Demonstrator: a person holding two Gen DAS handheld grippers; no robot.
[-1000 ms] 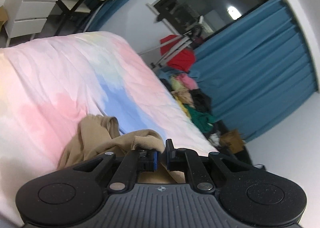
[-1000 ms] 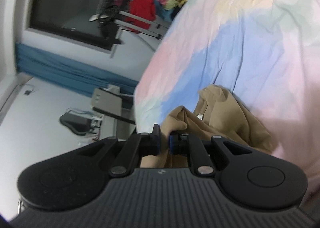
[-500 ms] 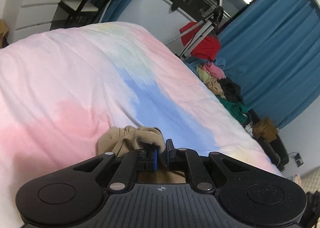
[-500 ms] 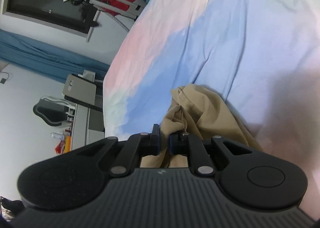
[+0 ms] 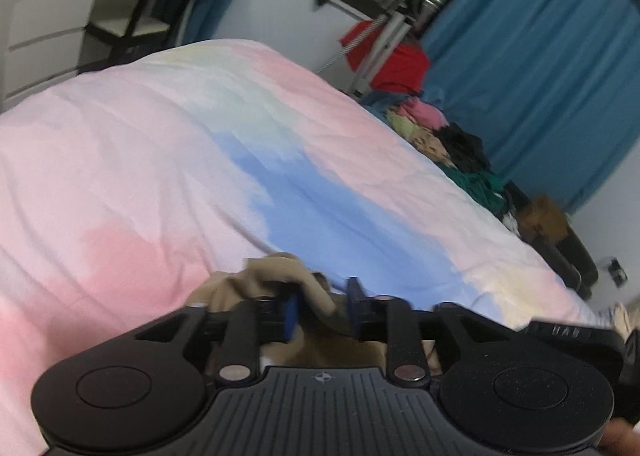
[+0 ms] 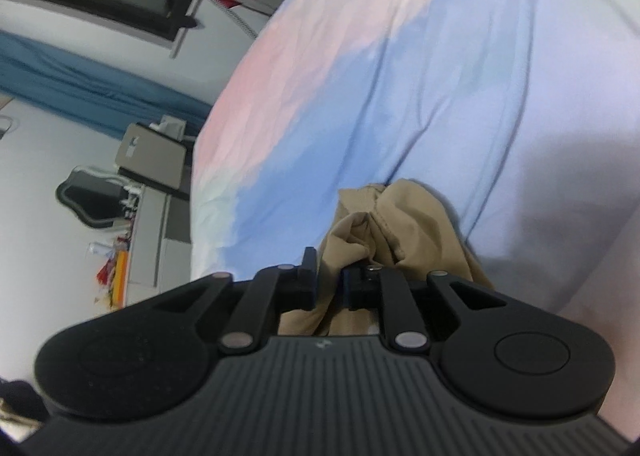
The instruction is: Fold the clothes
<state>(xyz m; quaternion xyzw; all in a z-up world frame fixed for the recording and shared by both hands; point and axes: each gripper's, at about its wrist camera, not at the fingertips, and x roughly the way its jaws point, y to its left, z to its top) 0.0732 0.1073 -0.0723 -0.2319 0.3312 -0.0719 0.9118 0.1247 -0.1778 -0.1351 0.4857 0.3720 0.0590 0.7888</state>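
My left wrist view looks forward and downward along its fingers, close over the bed, facing the blue curtain. My right wrist view sits equally close, rolled sideways. Both share the pastel bedcover, tan garment and red cloth.

My left gripper tilts downward, its jaws opening with tan cloth loose in the gap between the blue pads. My right gripper also angles downward, its jaws opening around a fold of cloth.
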